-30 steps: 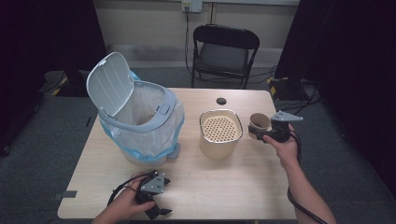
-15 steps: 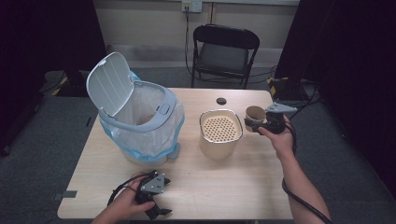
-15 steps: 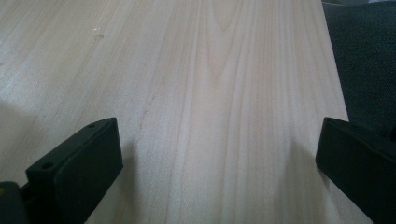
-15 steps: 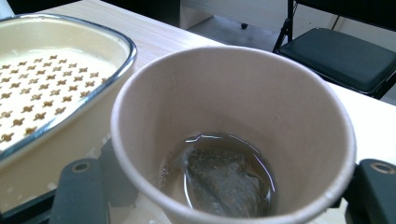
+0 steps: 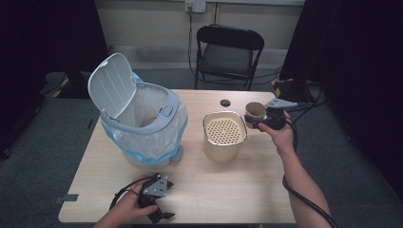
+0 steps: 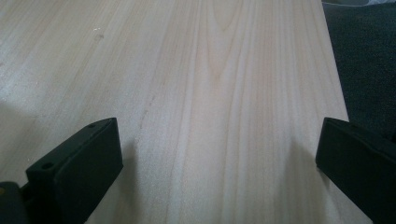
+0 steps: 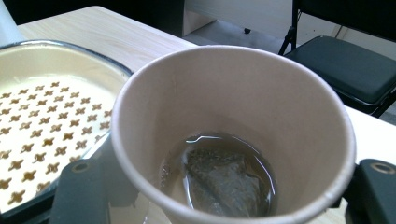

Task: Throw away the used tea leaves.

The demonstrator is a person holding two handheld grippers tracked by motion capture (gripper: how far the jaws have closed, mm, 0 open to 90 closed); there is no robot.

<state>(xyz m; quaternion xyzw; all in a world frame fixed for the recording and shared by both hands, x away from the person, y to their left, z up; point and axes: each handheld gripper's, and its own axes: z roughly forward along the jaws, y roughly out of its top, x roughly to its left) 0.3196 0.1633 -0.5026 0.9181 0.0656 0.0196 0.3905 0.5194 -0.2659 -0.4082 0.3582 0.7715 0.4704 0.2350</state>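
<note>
White-lidded bin (image 5: 142, 126) stands at the table's (image 5: 237, 190) left; before it rests the left gripper (image 5: 159, 213), jaws wide apart over bare wood. Centre: perforated cream container (image 5: 224, 135). Right: the right gripper (image 5: 254, 121) clamps a paper cup (image 7: 233, 135) holding a teabag (image 7: 224, 179), just beside the container's rim.

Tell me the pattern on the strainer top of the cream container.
Rows of small cross-shaped cutouts cover the cream container's top, clearest in the right gripper view.

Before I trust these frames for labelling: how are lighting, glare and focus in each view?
High view: table evenly lit, surroundings dark. Left gripper view: wood grain sharp, soft shadows beside the black jaws. Right gripper view: paper cup sharp, a glint on its liquid, near jaws slightly soft.
</note>
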